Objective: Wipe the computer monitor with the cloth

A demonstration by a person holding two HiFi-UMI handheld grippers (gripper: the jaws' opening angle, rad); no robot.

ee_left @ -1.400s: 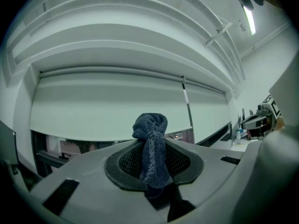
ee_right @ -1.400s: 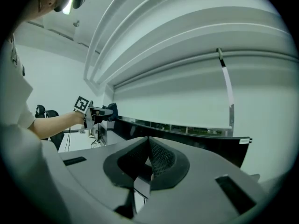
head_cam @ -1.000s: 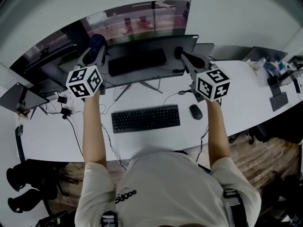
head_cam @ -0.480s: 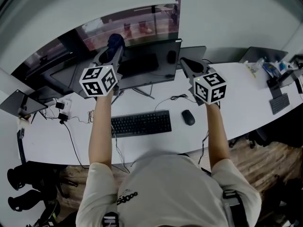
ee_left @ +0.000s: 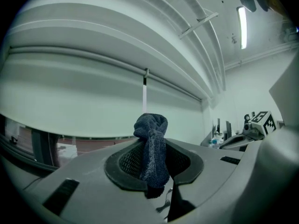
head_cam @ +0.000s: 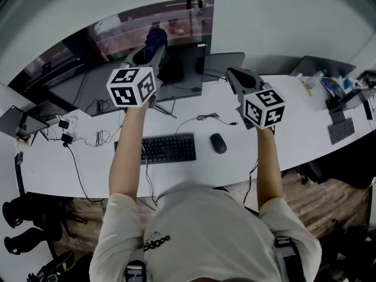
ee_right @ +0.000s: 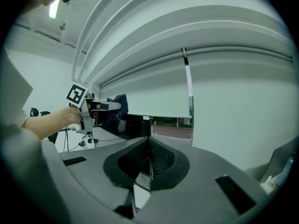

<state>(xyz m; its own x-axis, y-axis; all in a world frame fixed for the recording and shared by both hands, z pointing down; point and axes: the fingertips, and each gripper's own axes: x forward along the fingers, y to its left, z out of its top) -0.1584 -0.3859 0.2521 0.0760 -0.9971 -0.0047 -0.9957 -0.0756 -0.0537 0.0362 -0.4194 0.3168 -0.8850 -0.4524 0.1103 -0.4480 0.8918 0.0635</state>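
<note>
A dark blue cloth (ee_left: 151, 143) is pinched upright in my left gripper (ee_left: 152, 161), bunched above the shut jaws. In the head view that left gripper (head_cam: 154, 56) holds the cloth (head_cam: 155, 38) up by the top left corner of the dark monitor (head_cam: 185, 75); I cannot tell if the cloth touches it. My right gripper (head_cam: 235, 75) hovers off the monitor's right side, above the desk. Its jaws are shut with nothing between them in the right gripper view (ee_right: 149, 158). That view also shows the left gripper (ee_right: 100, 107), the cloth (ee_right: 117, 102) and the monitor (ee_right: 135, 125).
A black keyboard (head_cam: 155, 148) and a mouse (head_cam: 218, 143) lie on the white desk (head_cam: 276, 145), with cables (head_cam: 88, 138) at the left. Another dark screen (head_cam: 76, 87) stands left of the monitor, a grey one (head_cam: 226, 63) behind it. Clutter (head_cam: 338, 87) sits far right.
My left gripper has carried the cloth up and to the right, from the monitor's left side to its top left corner. The right gripper has stayed near the monitor's right edge.
</note>
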